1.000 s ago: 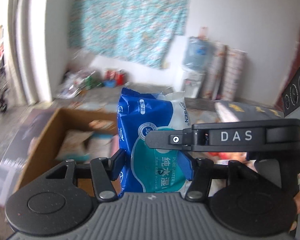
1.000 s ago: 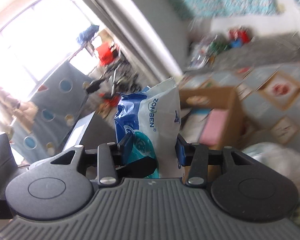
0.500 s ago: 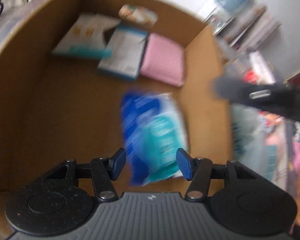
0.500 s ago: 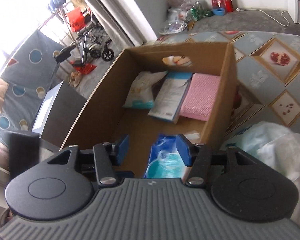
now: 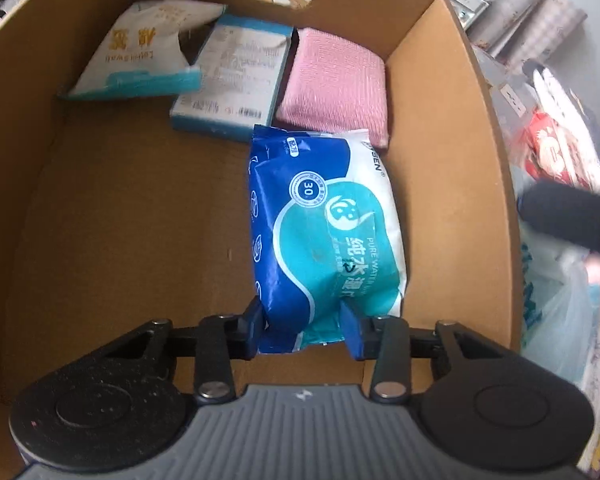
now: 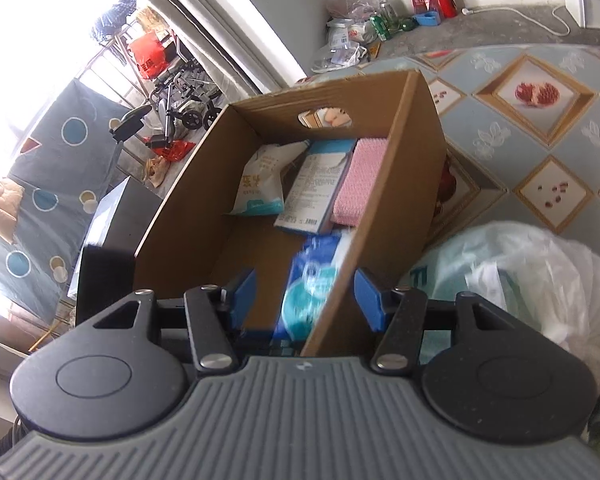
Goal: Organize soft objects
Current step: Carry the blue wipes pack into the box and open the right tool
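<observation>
The cardboard box [image 5: 452,184] fills nearly the whole left wrist view, and in the right wrist view it runs from the centre up toward the top, standing on a patterned tablecloth [image 6: 540,128]. At the lower right of that view a bulging plastic bag [image 6: 512,276] presses near the box's right wall. Along the box's far wall, at the top of the left wrist view, lie a white tissue pack [image 5: 140,52], a blue-edged flat pack [image 5: 236,76] and a pink cloth [image 5: 336,84] side by side. The blue wet-wipes pack [image 5: 324,236] lies inside the box along its right wall, its far end touching the pink cloth and the flat pack. The left gripper [image 5: 306,324] is clamped on the pack's near end, a blue pad pressing each side. The right gripper [image 6: 306,300] hangs over the box's right wall with its jaws spread apart and nothing between them; that wall cuts across its view and hides part of the pack
</observation>
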The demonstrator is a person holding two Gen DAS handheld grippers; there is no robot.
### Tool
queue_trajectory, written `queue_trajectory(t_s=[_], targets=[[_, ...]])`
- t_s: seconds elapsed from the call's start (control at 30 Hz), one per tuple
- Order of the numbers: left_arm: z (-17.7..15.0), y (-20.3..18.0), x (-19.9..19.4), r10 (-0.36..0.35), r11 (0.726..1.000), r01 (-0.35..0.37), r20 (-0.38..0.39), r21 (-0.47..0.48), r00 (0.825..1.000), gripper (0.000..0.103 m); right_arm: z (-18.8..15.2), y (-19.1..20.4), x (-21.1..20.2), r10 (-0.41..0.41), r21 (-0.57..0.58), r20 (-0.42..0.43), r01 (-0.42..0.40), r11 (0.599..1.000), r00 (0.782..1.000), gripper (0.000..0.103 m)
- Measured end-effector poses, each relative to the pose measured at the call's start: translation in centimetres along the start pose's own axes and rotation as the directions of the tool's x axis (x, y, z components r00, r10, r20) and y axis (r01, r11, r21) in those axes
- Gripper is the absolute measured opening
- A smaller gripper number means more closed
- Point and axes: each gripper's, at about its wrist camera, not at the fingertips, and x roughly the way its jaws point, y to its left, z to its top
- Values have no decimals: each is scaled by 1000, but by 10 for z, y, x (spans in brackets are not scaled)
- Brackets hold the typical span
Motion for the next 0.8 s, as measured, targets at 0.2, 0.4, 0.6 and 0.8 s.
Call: queue_trajectory(t_s=[0.2, 0.4, 0.6, 0.8], targets=[[5, 0, 1, 6, 1000, -6, 4, -8, 1000, 41, -14, -13, -10, 14, 31, 24, -15, 999, 1000, 54], [-4, -6, -22, 37, 999, -37, 65, 1, 997, 65, -25, -23, -32, 24, 56, 64, -28, 998, 998, 58], [-21, -8, -73, 48, 999, -50, 195, 3, 980, 73, -37, -26, -67, 9, 58, 145, -17, 998, 989, 61], [-42, -24, -121, 47, 999, -50, 347, -1, 937, 75, -56, -36, -99, -11, 81, 217, -7, 997, 976, 62]])
